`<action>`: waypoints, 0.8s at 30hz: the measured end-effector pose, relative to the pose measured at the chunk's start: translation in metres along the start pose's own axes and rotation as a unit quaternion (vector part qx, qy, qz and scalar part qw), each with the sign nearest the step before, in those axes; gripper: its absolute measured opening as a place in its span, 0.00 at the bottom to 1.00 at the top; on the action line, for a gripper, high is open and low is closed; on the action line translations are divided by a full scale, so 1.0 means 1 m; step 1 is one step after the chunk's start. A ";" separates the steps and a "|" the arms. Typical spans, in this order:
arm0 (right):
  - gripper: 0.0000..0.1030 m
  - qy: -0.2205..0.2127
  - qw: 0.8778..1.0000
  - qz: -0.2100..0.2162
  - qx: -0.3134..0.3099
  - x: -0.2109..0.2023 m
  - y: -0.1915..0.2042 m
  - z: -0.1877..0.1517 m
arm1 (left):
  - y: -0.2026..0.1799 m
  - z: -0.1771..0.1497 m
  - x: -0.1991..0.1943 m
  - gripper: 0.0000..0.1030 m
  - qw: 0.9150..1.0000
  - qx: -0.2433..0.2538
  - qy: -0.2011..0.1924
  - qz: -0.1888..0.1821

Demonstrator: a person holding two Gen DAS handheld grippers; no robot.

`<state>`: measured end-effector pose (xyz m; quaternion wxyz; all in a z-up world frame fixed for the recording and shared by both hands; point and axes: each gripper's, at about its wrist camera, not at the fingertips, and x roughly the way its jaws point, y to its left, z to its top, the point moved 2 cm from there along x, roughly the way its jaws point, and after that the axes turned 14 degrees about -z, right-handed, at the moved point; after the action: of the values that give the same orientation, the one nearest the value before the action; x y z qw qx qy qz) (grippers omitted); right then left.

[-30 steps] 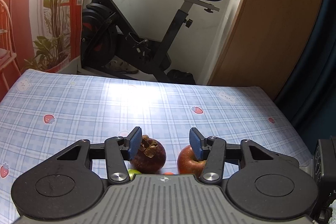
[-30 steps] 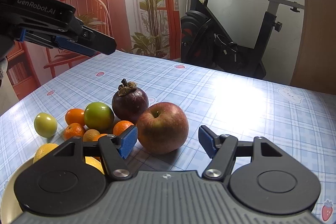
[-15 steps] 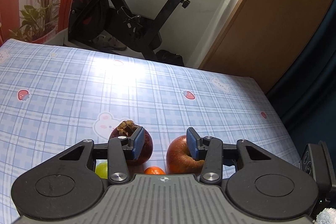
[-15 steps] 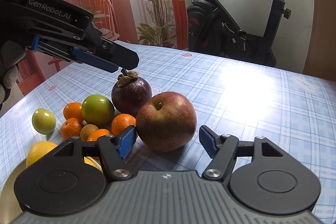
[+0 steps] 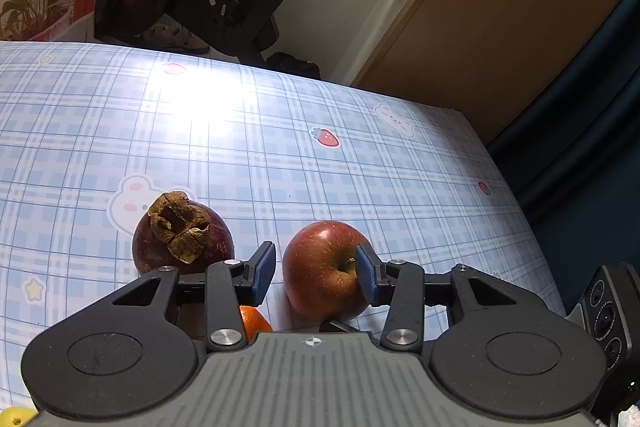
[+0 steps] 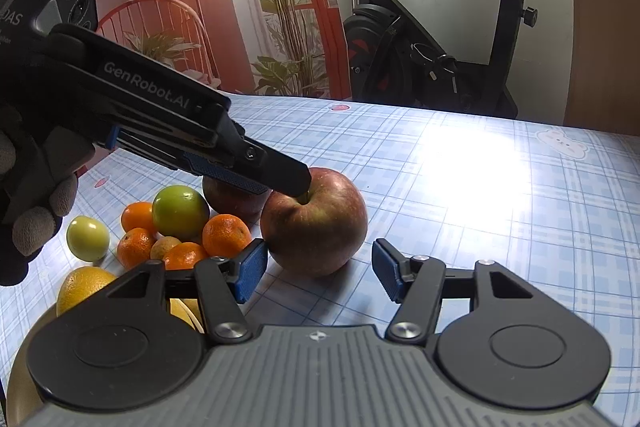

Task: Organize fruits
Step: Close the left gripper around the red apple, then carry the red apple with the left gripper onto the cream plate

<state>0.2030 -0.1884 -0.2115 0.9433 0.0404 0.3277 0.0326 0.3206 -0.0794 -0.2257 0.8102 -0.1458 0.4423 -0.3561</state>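
On the blue plaid tablecloth (image 6: 480, 187), going left to right in the right wrist view, lie a small pale green fruit (image 6: 87, 238), a cluster of small orange mandarins (image 6: 226, 235) with a larger glossy green fruit (image 6: 181, 213) among them, a dark purple mangosteen (image 6: 236, 201) behind, and then the large round red apple (image 6: 314, 227) at the right end of the group. A yellow citrus fruit (image 6: 82, 287) sits nearest the camera at lower left.

The left gripper (image 5: 316, 277) hangs over the apple from above with its blue pads spread; the apple sits between them, the right pad by the stem hollow, the left pad just beside the fruit's flank. It grips nothing yet. The right gripper (image 6: 319, 275) is also spread wide and empty, with the apple just ahead of its fingertips, slightly left of centre.

The apple is round, with no long axis to line up, and its stem points up towards the left gripper. Both grippers are close, but the left one is nearer and already brackets the fruit, so closing looks like the next move.

A second ago the left gripper was higher and level, straddling the gap between mangosteen and apple; it has since tipped down and shifted right onto the apple. The right gripper has edged slightly closer.
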 end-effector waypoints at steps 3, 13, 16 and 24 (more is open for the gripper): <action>0.59 0.000 1.000 0.001 0.001 0.000 0.000 -0.001 | 0.000 0.002 0.005 0.44 1.000 -0.003 0.005 -0.010; 0.61 0.002 1.000 0.004 -0.003 0.011 0.005 0.001 | 0.001 0.002 0.013 0.44 1.000 -0.001 0.006 -0.016; 0.63 0.002 1.000 0.004 -0.002 0.013 0.005 0.001 | 0.001 0.002 0.013 0.44 1.000 -0.001 0.006 -0.016; 0.61 0.000 1.000 0.007 0.005 0.007 0.003 -0.001 | -0.003 0.000 0.011 0.44 1.000 0.007 0.011 -0.019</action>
<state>0.2076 -0.1844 -0.2161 0.9429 0.0475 0.3275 0.0375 0.3230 -0.0891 -0.2312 0.7993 -0.1452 0.4454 -0.3762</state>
